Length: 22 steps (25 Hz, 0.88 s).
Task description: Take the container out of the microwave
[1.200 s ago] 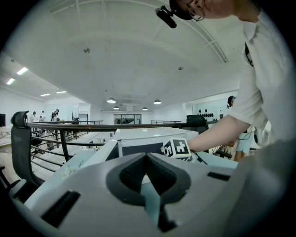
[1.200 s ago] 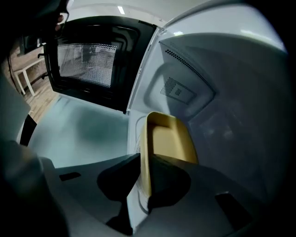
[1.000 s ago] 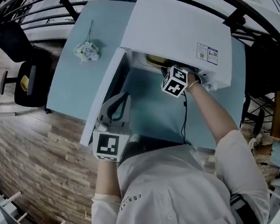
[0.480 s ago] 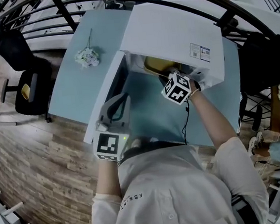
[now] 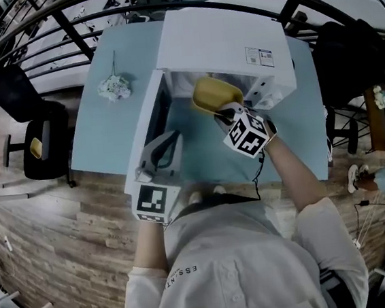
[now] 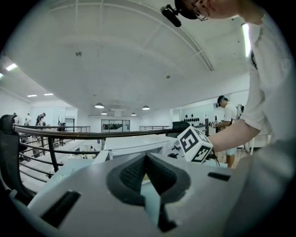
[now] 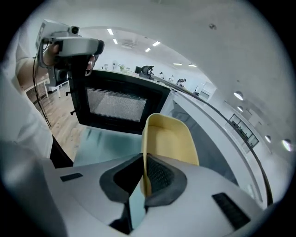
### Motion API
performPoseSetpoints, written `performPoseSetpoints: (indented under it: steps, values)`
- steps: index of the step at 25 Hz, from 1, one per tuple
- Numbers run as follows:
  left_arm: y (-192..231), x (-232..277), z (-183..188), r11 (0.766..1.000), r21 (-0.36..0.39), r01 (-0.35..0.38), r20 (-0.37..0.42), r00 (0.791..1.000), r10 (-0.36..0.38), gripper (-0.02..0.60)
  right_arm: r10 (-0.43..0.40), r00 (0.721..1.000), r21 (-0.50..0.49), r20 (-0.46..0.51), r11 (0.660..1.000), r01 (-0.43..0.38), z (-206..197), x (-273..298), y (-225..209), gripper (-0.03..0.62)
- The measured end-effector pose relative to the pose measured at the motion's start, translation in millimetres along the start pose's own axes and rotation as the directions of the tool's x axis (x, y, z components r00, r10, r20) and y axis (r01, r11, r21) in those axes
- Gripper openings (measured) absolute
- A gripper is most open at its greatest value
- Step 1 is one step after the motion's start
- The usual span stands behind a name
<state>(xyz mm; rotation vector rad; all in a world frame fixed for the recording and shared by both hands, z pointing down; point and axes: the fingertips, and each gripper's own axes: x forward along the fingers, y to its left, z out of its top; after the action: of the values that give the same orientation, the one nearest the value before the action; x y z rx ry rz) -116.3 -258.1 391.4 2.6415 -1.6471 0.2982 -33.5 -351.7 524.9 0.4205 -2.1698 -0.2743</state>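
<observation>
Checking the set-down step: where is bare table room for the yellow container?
Bare table in front of the microwave, between its open door and the right gripper holding the container; also left of the door, near the flowers. Crowded at the door, where the left gripper sits.

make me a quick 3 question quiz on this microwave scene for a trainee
1. True or false: the microwave door is closed.
2. Which hand-held gripper is clamped on the yellow container? A left, B right, C both.
3. What lies on the table to the left of the microwave in the head view?
Key: 1 false, it stands open; 2 B, the right hand-held gripper pinches its rim; 3 a small bunch of flowers.
</observation>
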Motion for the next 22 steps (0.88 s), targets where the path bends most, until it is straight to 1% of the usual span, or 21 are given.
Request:
performPoseSetpoints:
  steps: [6,9,12,14,16,19,22]
  values:
    - [-13,-11,-1,0.998,0.010,0.069,0.007,0.998,-0.069,-0.006,-0.093,0.991,0.118,0.101,0.990,0.081,16,-45,22,0.035]
    - [-18,-14,0,0.995,0.016,0.097,0.016,0.995,-0.097,-0.006,-0.161,0.974,0.185,0.160,0.974,0.131,23,-71,31,0.035]
    - [-22,-15,4,0.993,0.029,0.118,0.022,0.993,-0.119,-0.006,-0.239,0.947,0.247,0.212,0.951,0.184,30,-96,36,0.035]
    - [-23,-16,8,0.991,0.034,0.127,0.028,0.991,-0.128,-0.006,-0.292,0.924,0.298,0.247,0.930,0.214,36,-112,38,0.035]
    - [-25,-17,14,0.990,0.038,0.136,0.039,0.990,-0.138,-0.006,-0.346,0.894,0.355,0.284,0.904,0.237,43,-127,40,0.035]
    - [-28,-18,22,0.988,0.048,0.144,0.057,0.988,-0.147,-0.006,-0.437,0.838,0.425,0.326,0.860,0.283,50,-150,38,0.035]
    - [-26,-20,28,0.988,0.062,0.143,0.073,0.986,-0.147,-0.006,-0.519,0.777,0.472,0.356,0.818,0.329,55,-173,31,0.034]
